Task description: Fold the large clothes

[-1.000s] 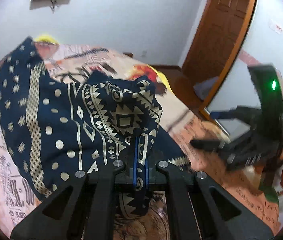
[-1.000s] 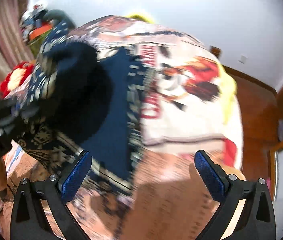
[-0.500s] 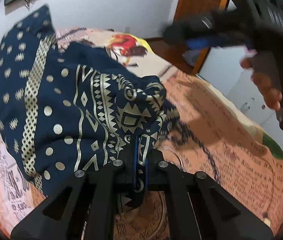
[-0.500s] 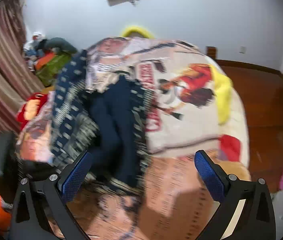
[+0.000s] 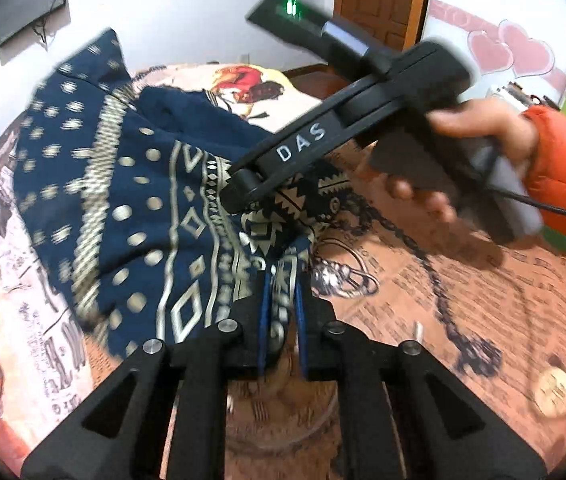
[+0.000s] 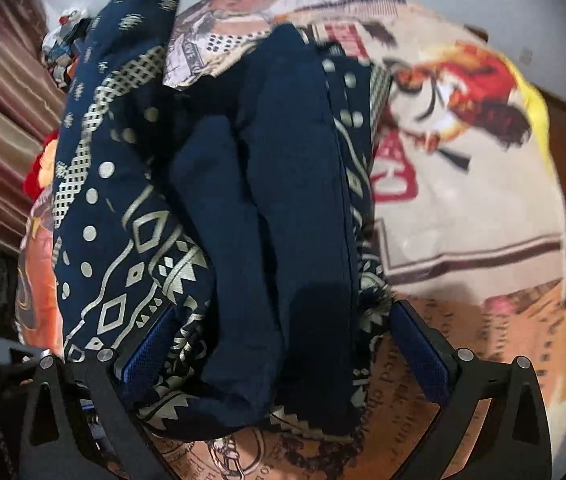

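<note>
Navy-blue fabric printed with gold dots, diamonds and zigzag bands, a large garment (image 5: 135,208), lies bunched on the bed's printed cover (image 5: 463,300), part lifted. The left tool (image 5: 281,312) is clenched on a patterned edge of it, blue pads pressed to the cloth. The right tool (image 6: 283,344) has its jaws spread wide around a thick bundle of the same garment, the plain navy inner side between its pads (image 6: 423,356), not yet pinched; the left view shows it reaching in over the cloth. The step in hand looks like gathering a second hold before spreading or folding. Next, the right tool likely needs to close on one edge rather than the whole bunch. No containers are visible.
</note>
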Demonstrator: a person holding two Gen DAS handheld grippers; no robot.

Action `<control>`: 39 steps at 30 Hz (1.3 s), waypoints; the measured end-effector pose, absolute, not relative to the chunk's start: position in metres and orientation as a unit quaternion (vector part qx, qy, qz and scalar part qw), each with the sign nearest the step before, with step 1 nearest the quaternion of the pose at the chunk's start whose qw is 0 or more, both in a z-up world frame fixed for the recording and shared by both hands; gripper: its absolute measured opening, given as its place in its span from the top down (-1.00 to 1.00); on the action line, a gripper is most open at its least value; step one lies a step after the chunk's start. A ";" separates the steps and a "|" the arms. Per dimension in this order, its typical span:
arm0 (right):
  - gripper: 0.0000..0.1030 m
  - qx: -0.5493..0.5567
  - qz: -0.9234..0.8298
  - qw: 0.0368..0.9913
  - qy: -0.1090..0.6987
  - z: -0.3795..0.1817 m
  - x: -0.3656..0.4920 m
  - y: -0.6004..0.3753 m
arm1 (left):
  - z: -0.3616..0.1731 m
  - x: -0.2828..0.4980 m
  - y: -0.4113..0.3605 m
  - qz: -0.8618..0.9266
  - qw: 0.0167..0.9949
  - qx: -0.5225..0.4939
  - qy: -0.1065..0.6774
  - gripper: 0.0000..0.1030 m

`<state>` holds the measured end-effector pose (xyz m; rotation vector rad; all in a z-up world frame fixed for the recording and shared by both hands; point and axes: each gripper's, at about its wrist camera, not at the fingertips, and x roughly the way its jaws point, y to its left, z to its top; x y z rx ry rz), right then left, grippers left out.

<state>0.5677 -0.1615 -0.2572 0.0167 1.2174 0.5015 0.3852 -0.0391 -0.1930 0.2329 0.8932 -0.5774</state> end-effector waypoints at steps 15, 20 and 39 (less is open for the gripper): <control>-0.99 0.007 0.227 0.802 0.553 -0.239 0.553 -0.166 | -0.165 0.434 0.069 -0.072 0.910 0.026 0.408 -0.39; -0.99 -0.011 0.240 0.818 0.522 -0.202 0.548 -0.162 | -0.197 0.457 0.080 -0.069 0.895 -0.046 0.439 -0.39; -0.99 0.086 0.327 0.740 0.582 -0.233 0.620 -0.070 | -0.216 0.460 0.099 -0.082 0.897 -0.071 0.430 -0.43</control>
